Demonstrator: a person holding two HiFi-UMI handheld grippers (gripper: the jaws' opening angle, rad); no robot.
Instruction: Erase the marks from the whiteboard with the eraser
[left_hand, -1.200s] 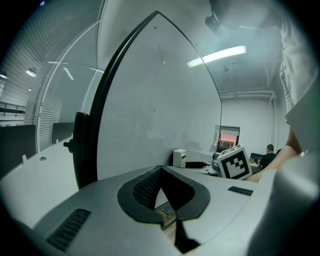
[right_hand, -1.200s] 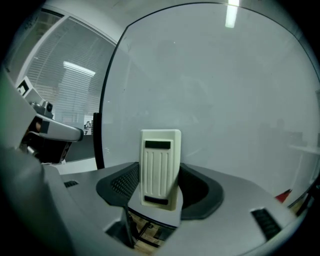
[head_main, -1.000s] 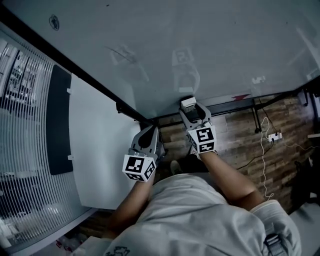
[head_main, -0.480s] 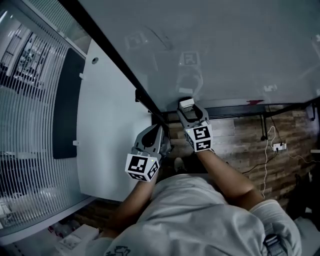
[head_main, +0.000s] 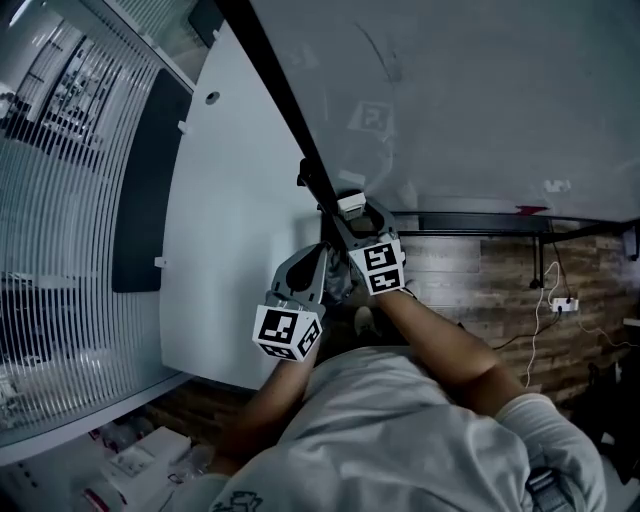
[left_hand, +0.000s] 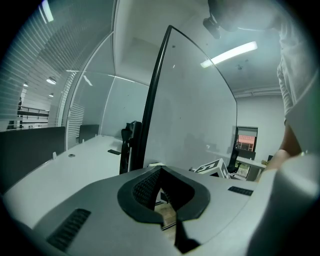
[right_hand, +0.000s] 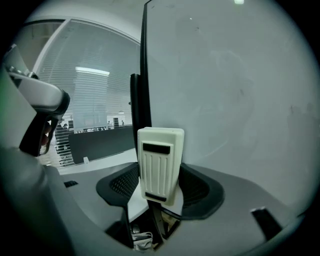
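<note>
The whiteboard (head_main: 480, 90) fills the upper right of the head view, with a black frame (head_main: 280, 90) along its left edge. My right gripper (head_main: 355, 212) is shut on the white ribbed eraser (head_main: 351, 203), held at the board's lower left corner by the frame. In the right gripper view the eraser (right_hand: 160, 162) stands upright between the jaws of the right gripper (right_hand: 160, 187), close to the whiteboard (right_hand: 235, 90), where faint curved lines show. My left gripper (head_main: 305, 262) hangs just below and to the left, shut and empty. The left gripper (left_hand: 161, 175) also faces the whiteboard (left_hand: 195, 110).
A white desk top (head_main: 235, 230) with a dark panel (head_main: 145, 180) lies left of the board, beyond it a slatted glass wall (head_main: 60, 250). Below the board's black bottom rail (head_main: 500, 222) are wooden floor (head_main: 480, 280) and a power strip with cables (head_main: 565, 300).
The right gripper has carried the eraser leftward along the board's bottom edge to the lower left corner. The left gripper has stayed shut in about the same place.
</note>
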